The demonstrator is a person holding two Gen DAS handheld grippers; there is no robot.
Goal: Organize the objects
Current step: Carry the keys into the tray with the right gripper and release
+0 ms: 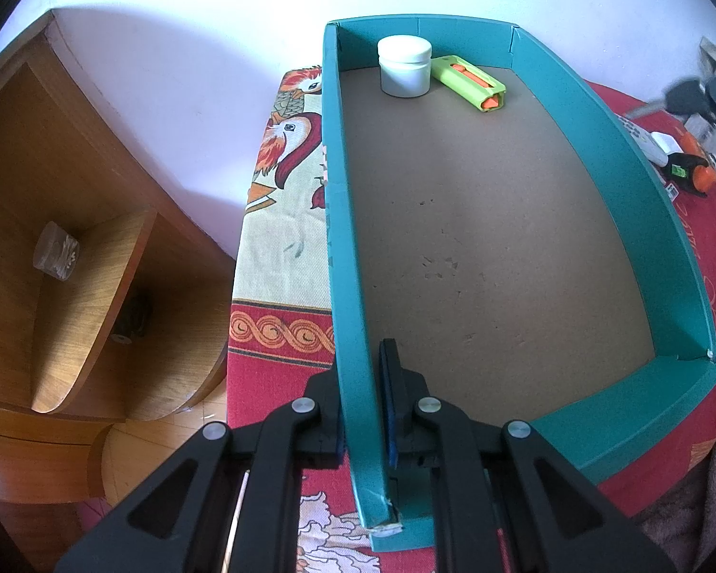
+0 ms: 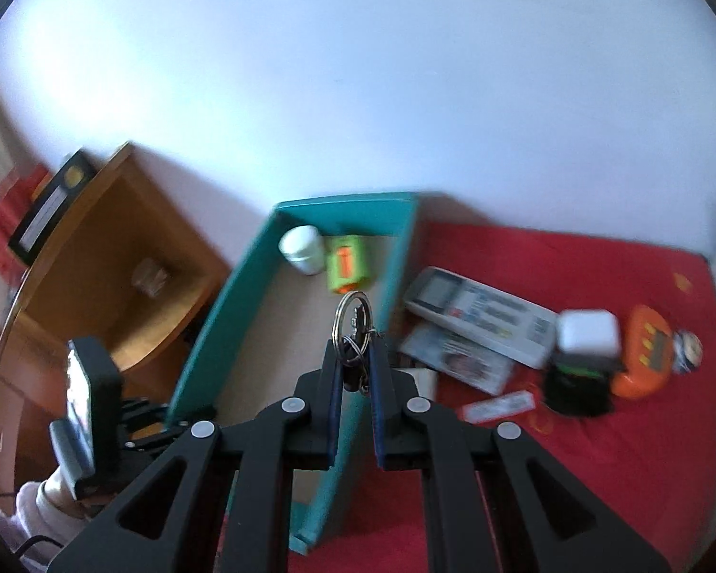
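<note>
A teal cardboard box (image 1: 644,219) with a brown floor sits on a red patterned cloth. Inside at its far end stand a white jar (image 1: 405,67) and a green and orange utility knife (image 1: 470,82). My left gripper (image 1: 365,410) is shut on the box's left wall near the front corner. My right gripper (image 2: 355,372) is shut on a bunch of keys (image 2: 353,329) with a metal ring, held above the box's right wall (image 2: 398,258). The keys also show blurred at the right edge of the left wrist view (image 1: 697,98).
On the red cloth right of the box lie a remote control (image 2: 482,315), a booklet (image 2: 458,358), a white block (image 2: 589,334) on a black item, an orange device (image 2: 644,353) and a small red-white stick (image 2: 496,406). A wooden corner shelf (image 1: 71,248) stands left.
</note>
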